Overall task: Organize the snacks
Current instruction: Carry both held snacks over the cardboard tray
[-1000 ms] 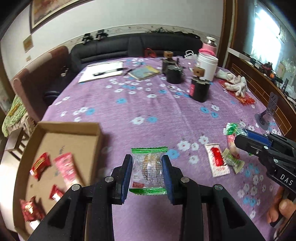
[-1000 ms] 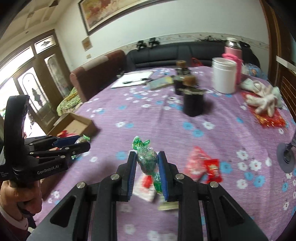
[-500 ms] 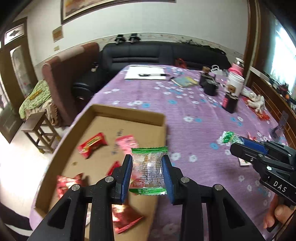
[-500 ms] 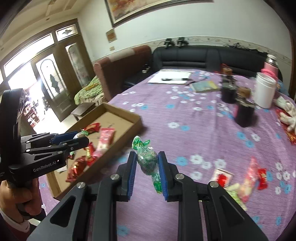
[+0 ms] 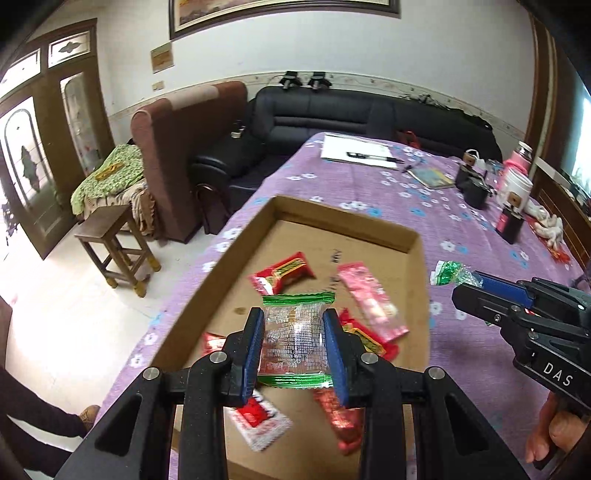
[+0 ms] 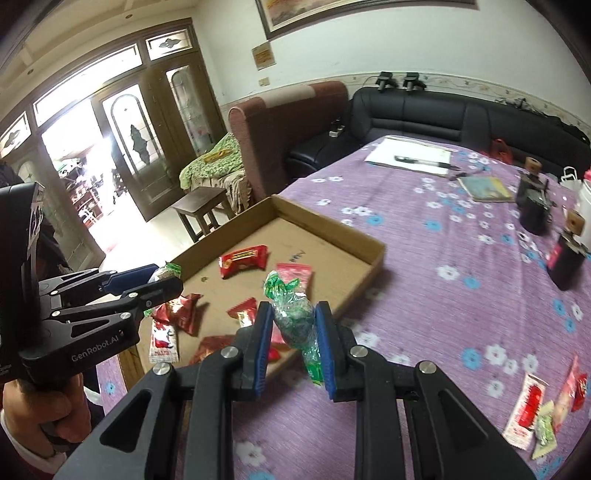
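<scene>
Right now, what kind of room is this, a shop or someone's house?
Most likely a home living room: a black sofa, a framed picture on the wall, and a table with a purple flowered cloth.

Your left gripper (image 5: 294,347) has its jaws closed on a clear packet with green edges (image 5: 295,341), held flat above the cardboard tray (image 5: 343,218). Beyond the jaws, inside the tray, lie a red wrapper (image 5: 282,273) and, to their right, a pink packet (image 5: 371,301). More red wrappers sit under and just beside the jaws, with a red-and-white packet (image 5: 258,421) below them. Off to the right of the jaws, over the purple flowered worktop (image 5: 388,192), your right gripper (image 5: 463,282) pinches a green candy wrapper (image 5: 448,273).
</scene>
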Available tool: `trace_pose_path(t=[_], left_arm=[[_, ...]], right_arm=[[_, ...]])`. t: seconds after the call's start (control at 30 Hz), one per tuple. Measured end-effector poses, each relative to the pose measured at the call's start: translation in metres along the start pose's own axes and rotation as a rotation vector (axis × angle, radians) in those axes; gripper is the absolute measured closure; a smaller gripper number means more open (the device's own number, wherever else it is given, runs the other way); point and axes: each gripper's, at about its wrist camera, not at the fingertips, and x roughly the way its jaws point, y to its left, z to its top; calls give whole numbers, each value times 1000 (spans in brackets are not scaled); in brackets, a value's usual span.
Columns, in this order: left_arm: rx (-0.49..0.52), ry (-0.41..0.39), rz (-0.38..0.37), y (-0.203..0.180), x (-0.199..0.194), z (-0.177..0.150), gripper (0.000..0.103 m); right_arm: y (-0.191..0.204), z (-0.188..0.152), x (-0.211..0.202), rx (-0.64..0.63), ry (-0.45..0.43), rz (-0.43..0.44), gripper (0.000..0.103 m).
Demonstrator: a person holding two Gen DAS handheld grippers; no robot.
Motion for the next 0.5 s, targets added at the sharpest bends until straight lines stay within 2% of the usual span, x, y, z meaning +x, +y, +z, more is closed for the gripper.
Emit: trace_pose_path(t=[0.23, 0.5], left_arm=[[-20, -10, 28, 21, 2, 0, 69], [-15, -19, 55, 28, 6, 3, 69]], right_arm=[[15, 9, 18, -13, 8, 8, 80], [17, 14, 33, -7, 11, 5, 80]])
